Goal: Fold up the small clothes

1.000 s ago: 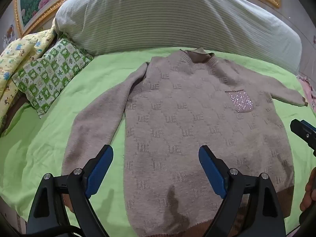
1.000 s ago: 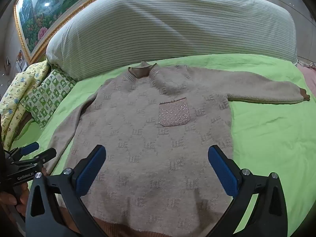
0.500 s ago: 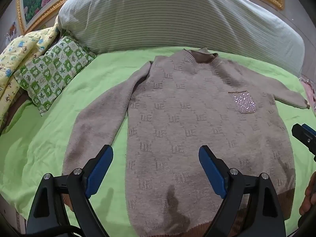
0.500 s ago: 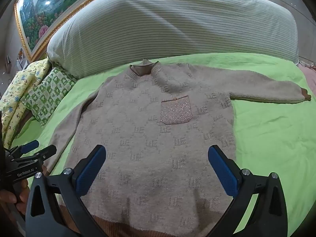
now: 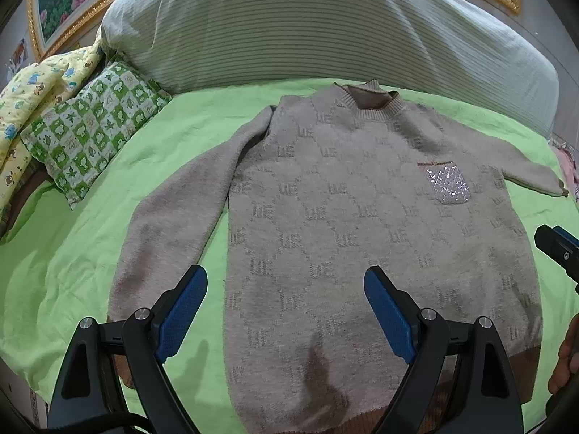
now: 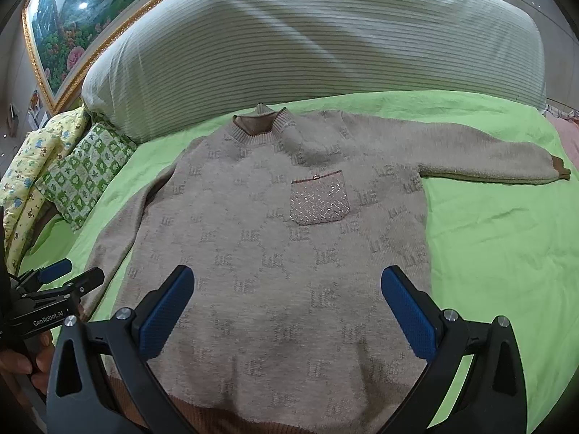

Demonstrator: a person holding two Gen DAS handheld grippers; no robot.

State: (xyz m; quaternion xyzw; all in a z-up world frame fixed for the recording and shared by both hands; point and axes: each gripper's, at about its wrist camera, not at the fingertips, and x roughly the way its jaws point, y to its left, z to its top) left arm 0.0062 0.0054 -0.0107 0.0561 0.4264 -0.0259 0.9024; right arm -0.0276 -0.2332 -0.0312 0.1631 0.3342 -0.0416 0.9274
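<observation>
A small beige knit sweater (image 5: 343, 224) lies flat and face up on the green bedsheet (image 5: 72, 271), collar toward the headboard, with a sparkly chest pocket (image 5: 448, 184). Its left sleeve (image 5: 173, 224) lies down along the body; its right sleeve (image 6: 488, 162) stretches out sideways. My left gripper (image 5: 286, 307) is open and empty above the lower left of the sweater (image 6: 275, 253). My right gripper (image 6: 287, 307) is open and empty above the lower middle, near the brown hem (image 6: 202, 416). Each gripper shows at the edge of the other's view.
A large striped pillow (image 5: 325, 29) lies along the headboard behind the collar. A green checked cushion (image 5: 90, 130) and a yellow printed quilt (image 5: 32, 86) lie at the far left. A gold picture frame (image 6: 54, 47) hangs behind. Pink fabric (image 6: 564, 133) shows at the right edge.
Both grippers have drawn back slightly from the sweater, so it sits a little farther and lower in view. Both stay open. The sweater has not moved.
</observation>
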